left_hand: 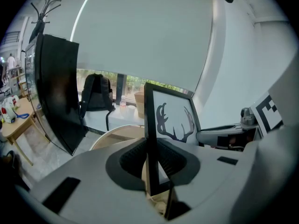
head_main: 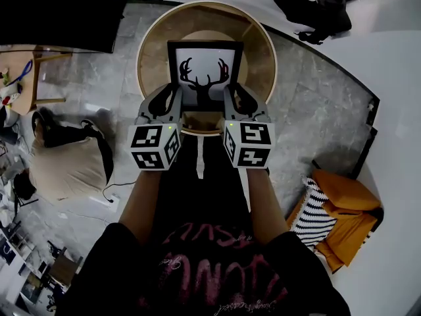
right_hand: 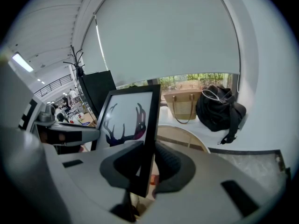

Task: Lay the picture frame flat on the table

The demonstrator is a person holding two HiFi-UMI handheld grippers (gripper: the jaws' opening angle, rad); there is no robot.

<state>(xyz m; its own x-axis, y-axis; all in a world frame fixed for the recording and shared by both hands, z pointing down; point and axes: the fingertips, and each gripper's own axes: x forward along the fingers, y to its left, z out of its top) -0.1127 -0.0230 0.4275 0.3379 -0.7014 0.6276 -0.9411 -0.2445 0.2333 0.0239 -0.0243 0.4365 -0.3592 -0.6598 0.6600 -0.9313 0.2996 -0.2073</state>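
A black picture frame (head_main: pixel 204 71) with a deer-antler print is held up over the round wooden table (head_main: pixel 154 41), tilted toward me. My left gripper (head_main: pixel 176 101) is shut on the frame's left edge (left_hand: pixel 150 139). My right gripper (head_main: pixel 228 101) is shut on its right edge (right_hand: pixel 148 139). In each gripper view the frame's thin edge runs straight between the ribbed black pads. The antler print (left_hand: pixel 175 122) faces inward in the left gripper view and shows in the right gripper view too, print (right_hand: pixel 124 118). The frame's lower edge is hidden behind the grippers.
A black backpack (head_main: pixel 312 2) and a tan bag (right_hand: pixel 183 104) sit beyond the table. A dark panel (head_main: pixel 56 12) stands far left. A beanbag (head_main: pixel 66 160) lies on the floor at left, orange and striped cushions (head_main: pixel 335 212) at right.
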